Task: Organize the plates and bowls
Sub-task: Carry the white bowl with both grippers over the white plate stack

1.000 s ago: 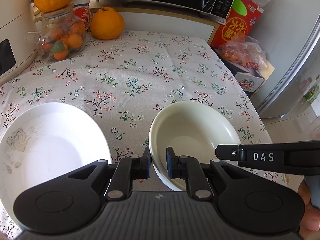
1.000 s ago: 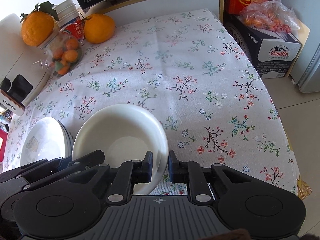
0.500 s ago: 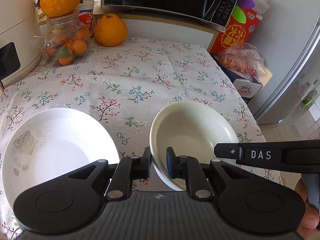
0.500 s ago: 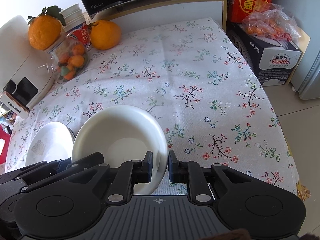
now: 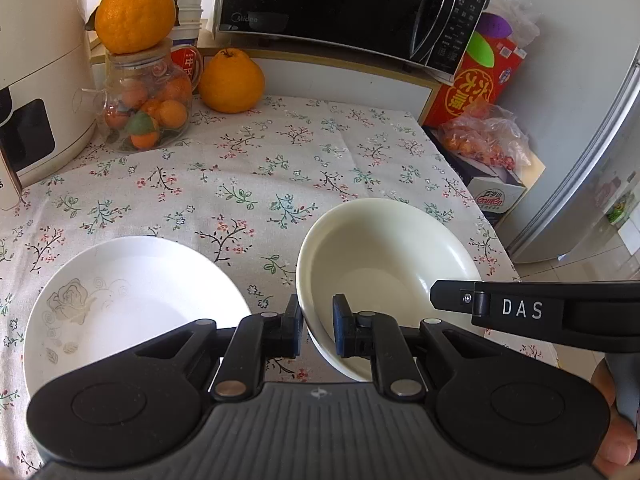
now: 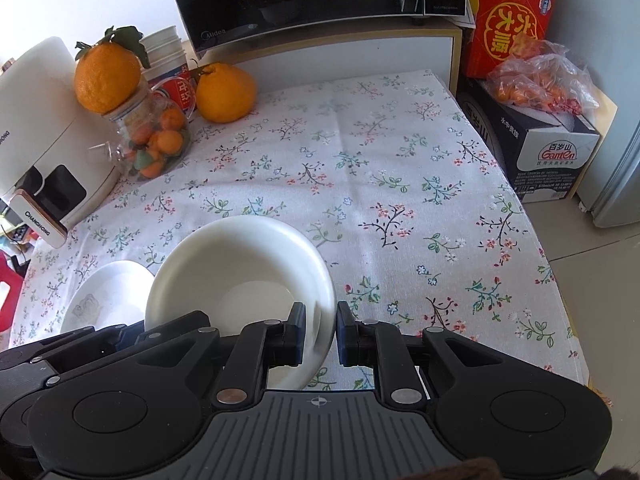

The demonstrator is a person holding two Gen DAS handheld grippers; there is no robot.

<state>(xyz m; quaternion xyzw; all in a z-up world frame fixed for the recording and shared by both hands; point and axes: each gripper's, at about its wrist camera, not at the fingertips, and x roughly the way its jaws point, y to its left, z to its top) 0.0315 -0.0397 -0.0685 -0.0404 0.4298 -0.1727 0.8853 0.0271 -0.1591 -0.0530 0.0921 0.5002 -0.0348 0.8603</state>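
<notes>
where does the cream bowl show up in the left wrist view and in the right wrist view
Left wrist: bowl lower centre-right, its near rim between the left gripper pads; the flowered plate sits to its left.
Right wrist: bowl lower centre-left, its right rim between the right gripper pads.
Shared landmark: the loose orange on the cloth under the microwave.

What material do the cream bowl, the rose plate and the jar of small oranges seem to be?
Cream bowl: likely glazed ceramic, possibly melamine; smooth, opaque, soft sheen. Rose plate: likely glazed porcelain; glossy white with a faint printed rose. Jar: clear glass or clear plastic; the fruit shows through and the wall glints.
</notes>
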